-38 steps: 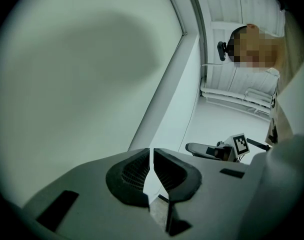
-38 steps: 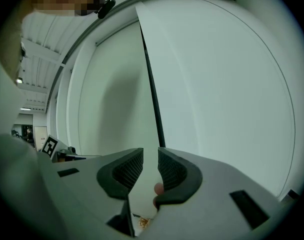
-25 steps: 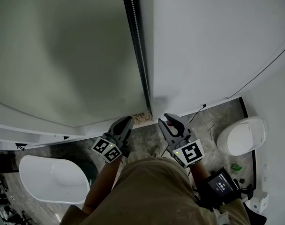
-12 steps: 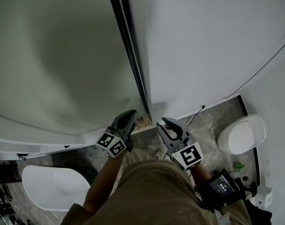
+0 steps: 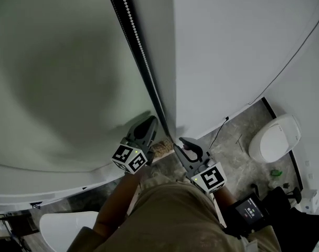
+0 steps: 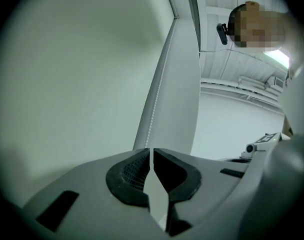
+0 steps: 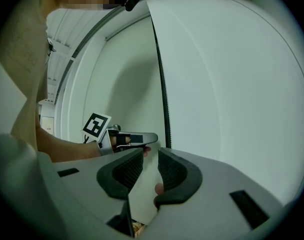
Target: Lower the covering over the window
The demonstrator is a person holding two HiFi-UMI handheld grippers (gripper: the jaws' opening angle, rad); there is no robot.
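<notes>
A pale grey-green window surface fills the left of the head view; whether it is glass or the covering I cannot tell. A white bead chain hangs along the black frame strip at its right edge. My left gripper is raised with its tips right beside that strip, jaws shut and empty. In the left gripper view the bead chain runs down to the left gripper's tips. My right gripper sits lower and to the right, open. The right gripper shows white wall between its pads and the left gripper beyond.
A white wall lies right of the strip. Below are a white toilet, a white tub, a thin cable on the stone floor and rubble at the frame's foot. A small screen sits on the right forearm.
The left gripper has risen from below the sill to the black strip and chain, jaws shut throughout. The right gripper has barely moved. The head view has tilted up the window.
</notes>
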